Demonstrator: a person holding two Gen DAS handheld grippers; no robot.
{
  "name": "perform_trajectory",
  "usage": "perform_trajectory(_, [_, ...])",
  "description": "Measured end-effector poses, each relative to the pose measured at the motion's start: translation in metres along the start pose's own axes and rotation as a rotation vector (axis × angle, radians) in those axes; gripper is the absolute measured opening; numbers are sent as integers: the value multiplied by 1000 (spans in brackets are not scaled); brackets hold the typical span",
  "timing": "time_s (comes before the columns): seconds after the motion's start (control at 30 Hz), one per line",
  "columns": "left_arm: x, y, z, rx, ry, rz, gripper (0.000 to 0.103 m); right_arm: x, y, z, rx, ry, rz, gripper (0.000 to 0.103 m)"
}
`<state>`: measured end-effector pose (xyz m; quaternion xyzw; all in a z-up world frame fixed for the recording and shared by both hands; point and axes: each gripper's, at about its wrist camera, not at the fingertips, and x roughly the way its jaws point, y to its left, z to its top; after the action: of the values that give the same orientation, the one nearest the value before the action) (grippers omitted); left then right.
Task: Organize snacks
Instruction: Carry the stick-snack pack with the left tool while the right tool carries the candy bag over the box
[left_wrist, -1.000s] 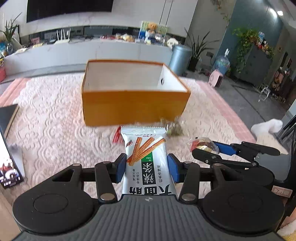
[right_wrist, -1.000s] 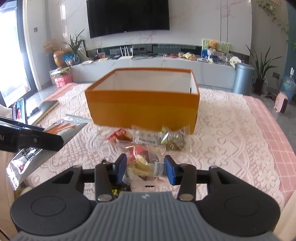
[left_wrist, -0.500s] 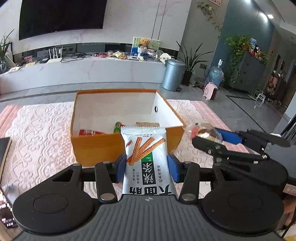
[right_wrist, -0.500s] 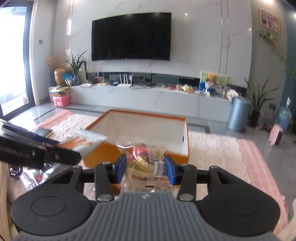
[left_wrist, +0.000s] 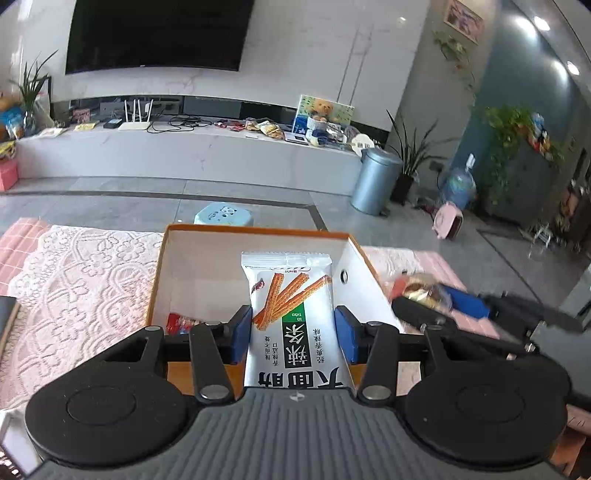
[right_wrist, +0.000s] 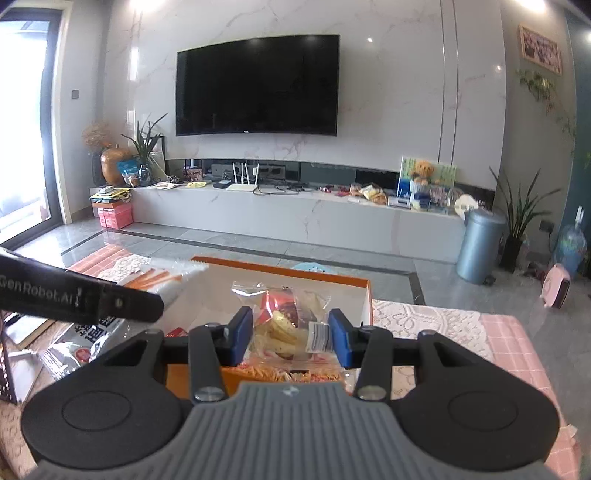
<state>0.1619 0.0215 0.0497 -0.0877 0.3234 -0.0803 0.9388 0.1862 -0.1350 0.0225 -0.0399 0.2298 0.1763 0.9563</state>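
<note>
My left gripper (left_wrist: 293, 334) is shut on a silver spicy-strip snack packet (left_wrist: 291, 306) and holds it over the open orange box (left_wrist: 192, 266). A red snack (left_wrist: 179, 323) lies inside the box. My right gripper (right_wrist: 291, 336) is shut on a clear packet of mixed snacks (right_wrist: 288, 325) above the box's near right edge (right_wrist: 364, 295). The right gripper and its packet also show in the left wrist view (left_wrist: 424, 295), to the right of the box. The left gripper arm (right_wrist: 74, 299) shows at the left of the right wrist view.
The box stands on a pink lace tablecloth (left_wrist: 81, 273). A dark flat object (left_wrist: 5, 314) lies at the table's left edge. Beyond the table are a blue stool (left_wrist: 223, 216), a TV bench (right_wrist: 295, 218) and a grey bin (right_wrist: 480, 245).
Both grippers have risen and moved forward with their packets, from in front of the box to above it. The loose snacks in front of the box have dropped out of view.
</note>
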Motion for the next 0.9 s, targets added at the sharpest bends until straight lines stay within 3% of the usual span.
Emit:
perform_trajectory(0.23, [50,14,17,-27,23,44,54,61,-12,10,24,83,4,43])
perform_trajectory(0.63, [128,24,15,48,181,157,54,161,-18,0,-17,264,-5,44])
perform_trajectory(0.9, [154,27,5,63,277,204,54,197,-7,-10,-99,361,-20,46])
